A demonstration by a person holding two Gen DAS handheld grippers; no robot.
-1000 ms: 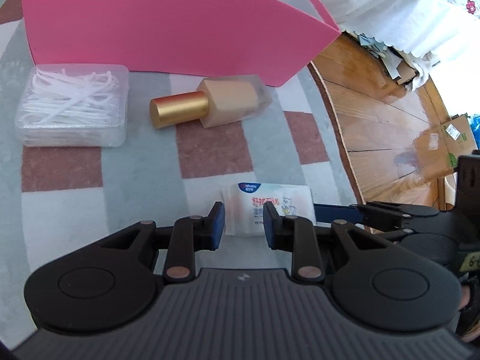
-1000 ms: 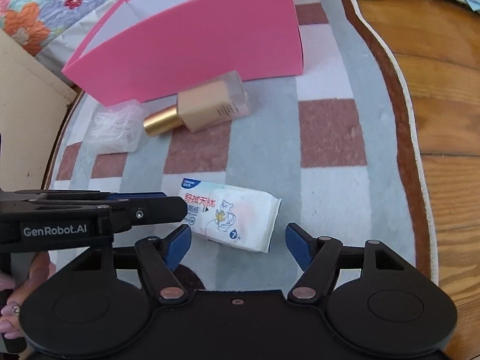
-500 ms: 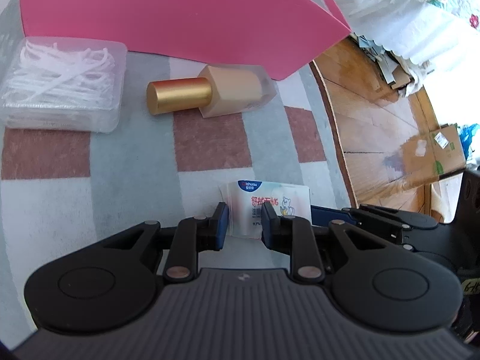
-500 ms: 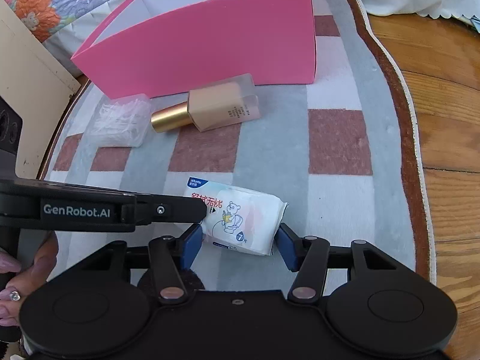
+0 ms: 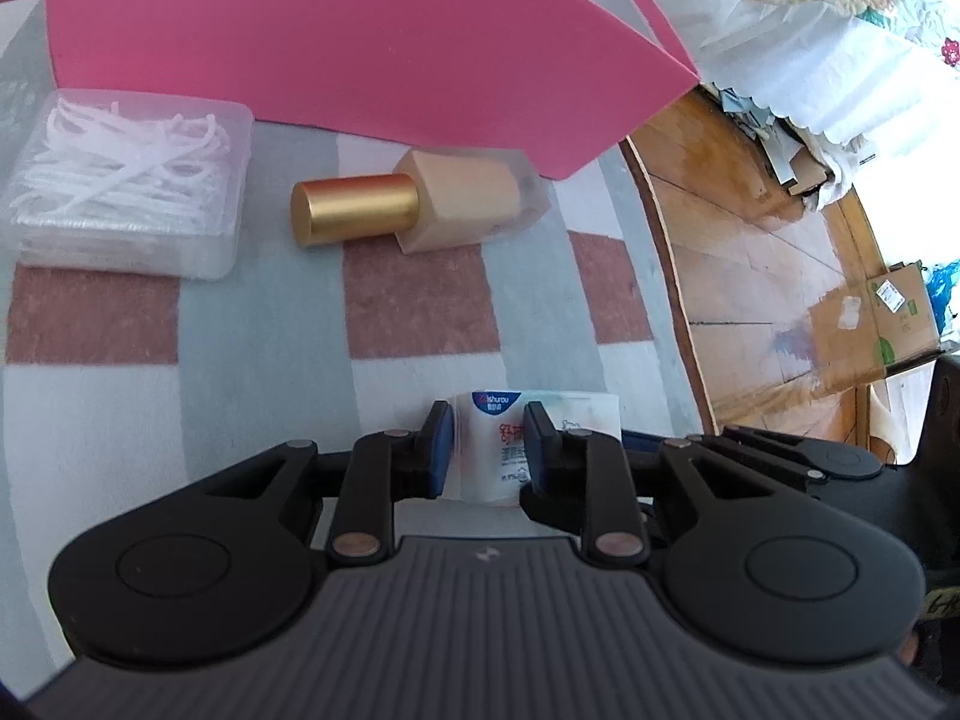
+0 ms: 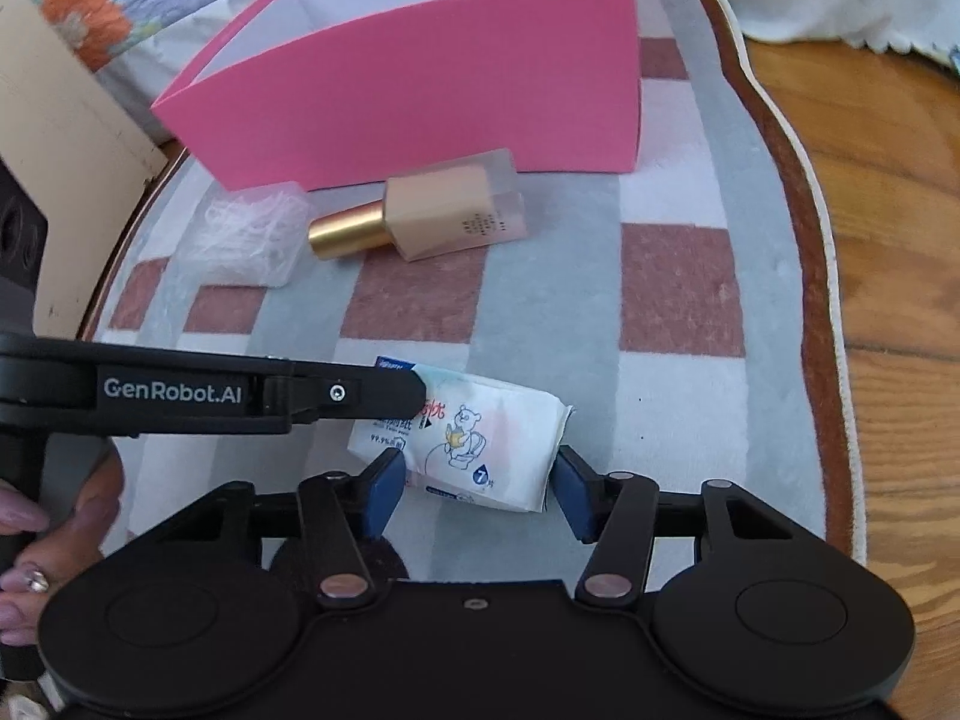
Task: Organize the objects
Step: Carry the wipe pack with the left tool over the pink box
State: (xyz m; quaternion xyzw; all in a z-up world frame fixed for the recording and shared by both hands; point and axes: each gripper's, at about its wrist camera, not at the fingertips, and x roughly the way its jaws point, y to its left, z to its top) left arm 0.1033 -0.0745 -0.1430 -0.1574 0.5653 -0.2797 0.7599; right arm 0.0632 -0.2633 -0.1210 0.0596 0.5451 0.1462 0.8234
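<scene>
Tissue pack (image 6: 480,450) gripped at both ends, pink box (image 6: 420,90) far behind.
Left gripper (image 5: 489,450) clamps one end; right gripper (image 6: 474,489) jaws closing round the other; next, probably lift into box.

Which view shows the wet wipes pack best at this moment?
The right wrist view: the wet wipes pack lies nearly whole on the rug, bear print readable, between closing jaws. The left wrist view shows only one end of the pack, pinched in the left gripper; its jaws hide the rest.

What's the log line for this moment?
left gripper: shut on wipes pack | right gripper: closing around wipes pack | pink box: behind
</scene>
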